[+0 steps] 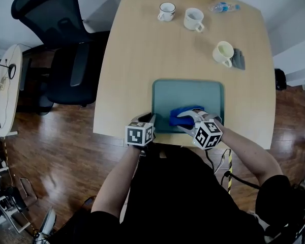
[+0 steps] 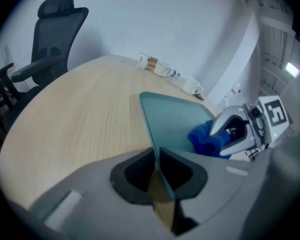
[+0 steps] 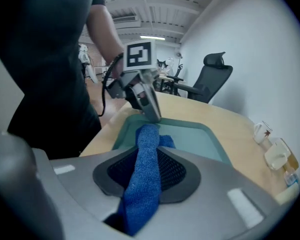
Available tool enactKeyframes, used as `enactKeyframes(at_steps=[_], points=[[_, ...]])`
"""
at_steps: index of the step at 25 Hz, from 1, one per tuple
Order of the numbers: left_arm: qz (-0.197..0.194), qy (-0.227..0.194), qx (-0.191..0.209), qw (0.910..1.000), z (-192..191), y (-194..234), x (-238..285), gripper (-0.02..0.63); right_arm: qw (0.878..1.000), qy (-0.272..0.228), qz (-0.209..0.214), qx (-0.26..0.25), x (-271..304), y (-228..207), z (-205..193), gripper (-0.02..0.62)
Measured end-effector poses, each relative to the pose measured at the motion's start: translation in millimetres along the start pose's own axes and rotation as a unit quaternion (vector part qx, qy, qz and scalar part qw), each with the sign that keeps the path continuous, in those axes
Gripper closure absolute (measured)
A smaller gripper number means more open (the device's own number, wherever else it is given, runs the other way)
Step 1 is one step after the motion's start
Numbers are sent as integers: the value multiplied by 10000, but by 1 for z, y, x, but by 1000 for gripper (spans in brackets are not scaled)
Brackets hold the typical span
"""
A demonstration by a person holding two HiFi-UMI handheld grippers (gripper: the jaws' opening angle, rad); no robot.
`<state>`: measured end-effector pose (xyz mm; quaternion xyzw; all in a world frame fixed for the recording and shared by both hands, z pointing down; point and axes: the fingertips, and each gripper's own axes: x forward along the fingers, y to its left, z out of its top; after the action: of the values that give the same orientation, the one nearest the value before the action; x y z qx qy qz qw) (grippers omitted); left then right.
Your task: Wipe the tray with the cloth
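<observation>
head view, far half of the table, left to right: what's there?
rimmed cup → white mug → cream mug → grey item. The bottle is left out: it lines up with the cream mug.

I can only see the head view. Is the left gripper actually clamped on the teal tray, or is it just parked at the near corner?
Observer: It is clamped. In the left gripper view, the left gripper has its jaws closed on the thin near rim of the teal plastic tray. The rim runs straight between the pads.
Operator: Is the right one really pinching the cloth, or just pushing it?
Observer: It is pinching it. The right gripper view shows the right gripper shut on the blue terry cloth. The cloth is bunched into a strip between the pads, and its far end lies on the tray floor.
</observation>
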<state>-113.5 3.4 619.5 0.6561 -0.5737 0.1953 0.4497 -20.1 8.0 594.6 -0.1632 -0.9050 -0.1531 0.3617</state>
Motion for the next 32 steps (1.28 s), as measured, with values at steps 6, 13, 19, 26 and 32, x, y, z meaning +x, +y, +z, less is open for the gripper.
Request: enactKeyframes(at_steps=[6, 13, 19, 26, 32], points=[[44, -10, -7, 10000, 0, 1, -1, 565, 9990, -105, 311, -311, -6, 35, 1, 483], [84, 58, 0, 9999, -3, 0, 1, 565, 9994, -120, -21, 315, -6, -22, -16, 483], [90, 91, 30, 9999, -2, -1, 0, 565, 9853, -64, -420, 1654, -11, -113, -60, 483], [112, 81, 74, 9999, -1, 0, 0, 565, 9744, 56, -659, 2151, -25, -148, -83, 482], [102, 78, 75, 9999, -3, 0, 0, 565, 9843, 139, -1082, 1389, -30, -117, -60, 482]])
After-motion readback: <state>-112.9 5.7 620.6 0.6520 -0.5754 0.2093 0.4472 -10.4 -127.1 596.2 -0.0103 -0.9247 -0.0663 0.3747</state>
